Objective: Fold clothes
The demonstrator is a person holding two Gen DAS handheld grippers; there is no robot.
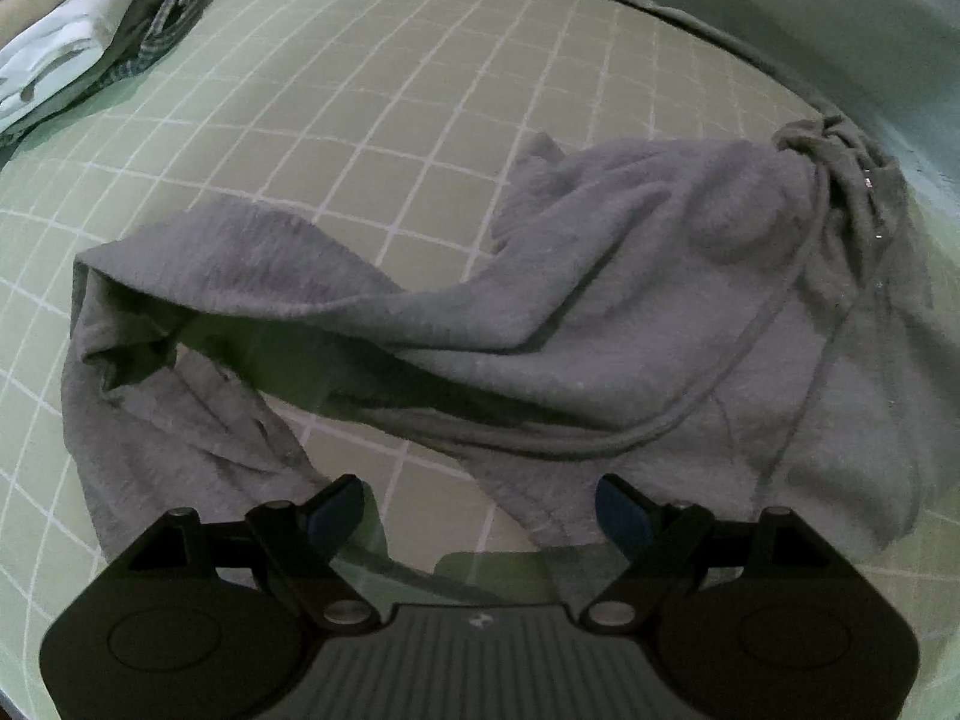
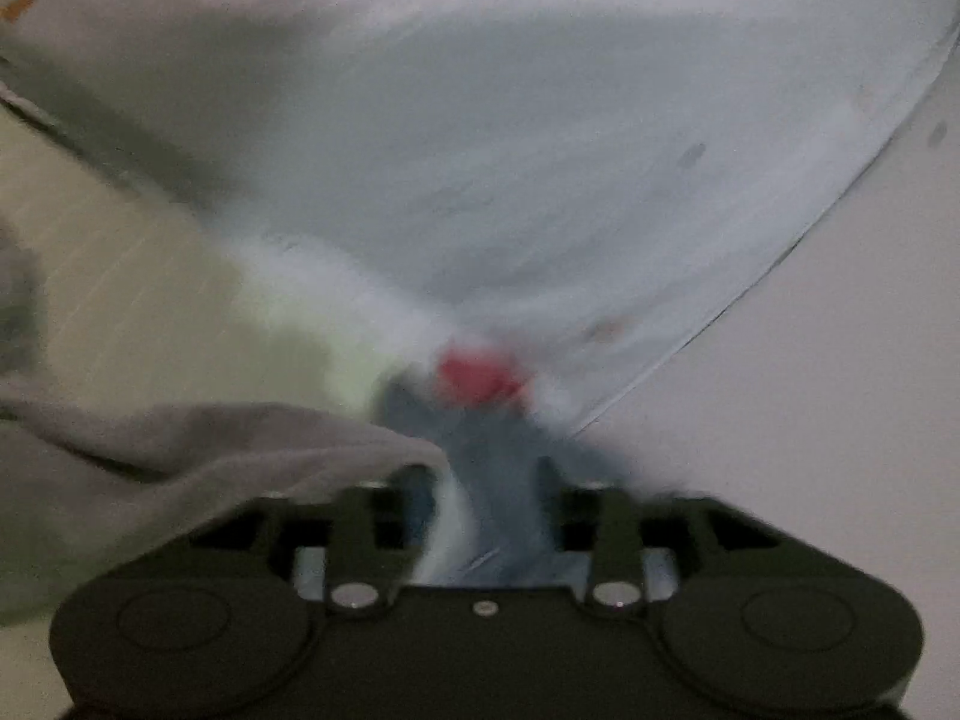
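A crumpled grey garment [image 1: 540, 312] with a drawstring lies on the green checked sheet [image 1: 360, 90]; its far right end is bunched into a knot-like wad [image 1: 828, 150]. My left gripper [image 1: 480, 510] hovers over the garment's near edge, open, with nothing between its blue pads [image 1: 336, 510]. The right wrist view is smeared by motion. There the right gripper [image 2: 480, 468] has a bluish-grey blur topped by a red spot [image 2: 474, 372] between its fingers, and a grey cloth fold [image 2: 240, 450] reaches its left finger. Whether it grips anything is unclear.
Folded clothes, white and striped grey, are stacked at the far left [image 1: 102, 36]. A pale blue cover [image 1: 840, 30] borders the checked sheet on the far right and fills the right wrist view [image 2: 540, 150], beside a plain pale surface [image 2: 840, 360].
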